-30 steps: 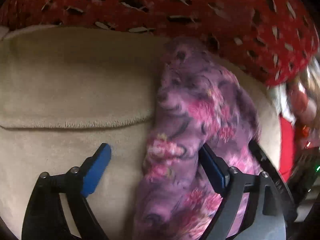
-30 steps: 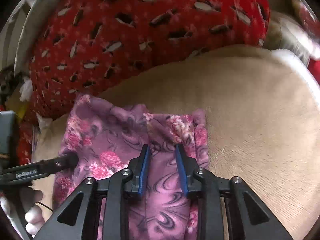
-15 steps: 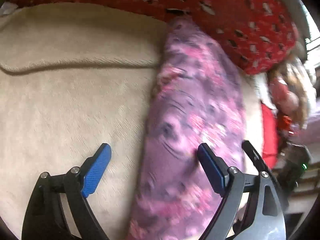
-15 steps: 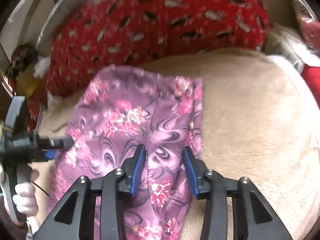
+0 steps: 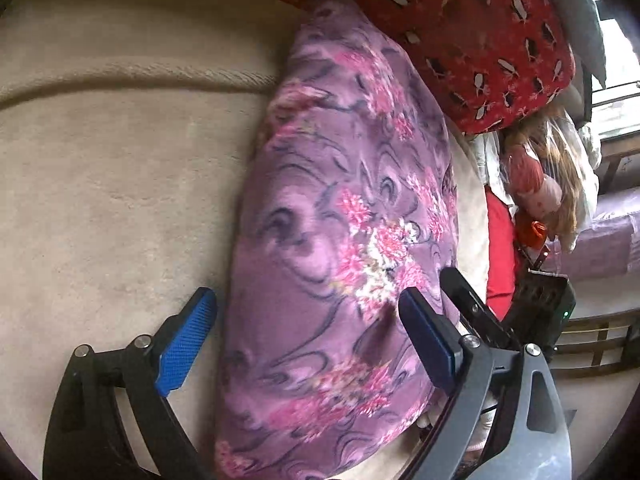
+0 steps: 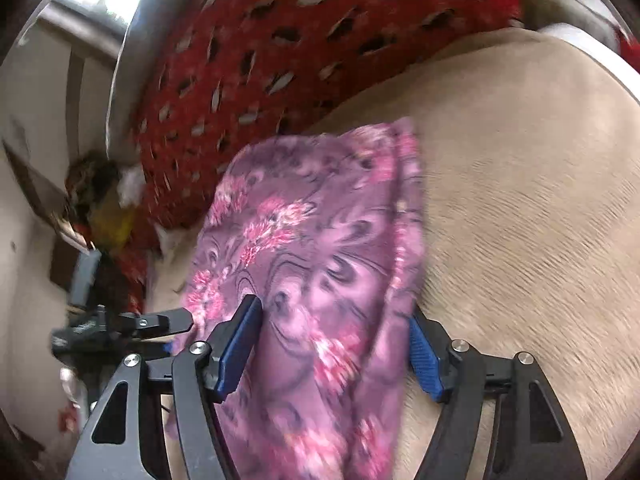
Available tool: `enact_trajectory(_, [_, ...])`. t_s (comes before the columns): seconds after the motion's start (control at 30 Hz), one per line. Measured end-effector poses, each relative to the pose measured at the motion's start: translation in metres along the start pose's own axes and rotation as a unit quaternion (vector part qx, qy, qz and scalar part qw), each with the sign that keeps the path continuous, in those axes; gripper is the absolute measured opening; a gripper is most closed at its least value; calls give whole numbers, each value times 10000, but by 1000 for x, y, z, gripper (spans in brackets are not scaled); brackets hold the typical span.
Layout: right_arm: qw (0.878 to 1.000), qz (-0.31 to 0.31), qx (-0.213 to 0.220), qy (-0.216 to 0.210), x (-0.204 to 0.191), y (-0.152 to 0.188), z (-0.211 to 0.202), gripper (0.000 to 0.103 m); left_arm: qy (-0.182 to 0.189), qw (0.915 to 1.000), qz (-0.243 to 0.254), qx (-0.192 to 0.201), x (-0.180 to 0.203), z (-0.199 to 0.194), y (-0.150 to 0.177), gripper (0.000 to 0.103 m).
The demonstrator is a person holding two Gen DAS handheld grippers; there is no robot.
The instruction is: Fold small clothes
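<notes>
While purple floral garment (image 5: 344, 240) lies folded lengthwise on beige blanket (image 5: 112, 200), far end vs red patterned cushion (image 5: 480, 28), both claws straddle it: left gripper (image 5: 308, 336) wide, right gripper (image 6: 334, 344) wide, cloth btwn pads, not pinched. No containers visible.

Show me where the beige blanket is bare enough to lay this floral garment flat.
Bare beige blanket spreads left of the purple floral garment, up to its folded hem; another stretch lies on the garment's other side. It is crowded along the red patterned cushion behind and the clutter beside it.
</notes>
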State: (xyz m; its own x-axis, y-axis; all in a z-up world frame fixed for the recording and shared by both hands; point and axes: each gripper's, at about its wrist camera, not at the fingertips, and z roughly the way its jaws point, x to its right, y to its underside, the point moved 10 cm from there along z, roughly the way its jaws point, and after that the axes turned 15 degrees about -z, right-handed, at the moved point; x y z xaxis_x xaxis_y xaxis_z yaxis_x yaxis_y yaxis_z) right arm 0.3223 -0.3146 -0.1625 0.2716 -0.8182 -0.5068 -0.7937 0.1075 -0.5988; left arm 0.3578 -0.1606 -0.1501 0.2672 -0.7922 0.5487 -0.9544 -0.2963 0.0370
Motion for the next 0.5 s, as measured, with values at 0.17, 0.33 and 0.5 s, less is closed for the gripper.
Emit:
enact_trajectory(0.17, [9998, -110, 60, 173, 0, -2, -1, 41, -206, 9997, -28, 134, 3, -3, -1, 56])
enact_trajectory(0.33, [9951, -658, 89, 739, -15, -9, -16, 29, -512, 9954, 573, 577, 16, -19, 8, 27])
enact_trajectory(0.5, [9899, -968, 326, 987, -47, -19, -42, 28, -461, 9933, 660, 823, 19, -52, 20, 26])
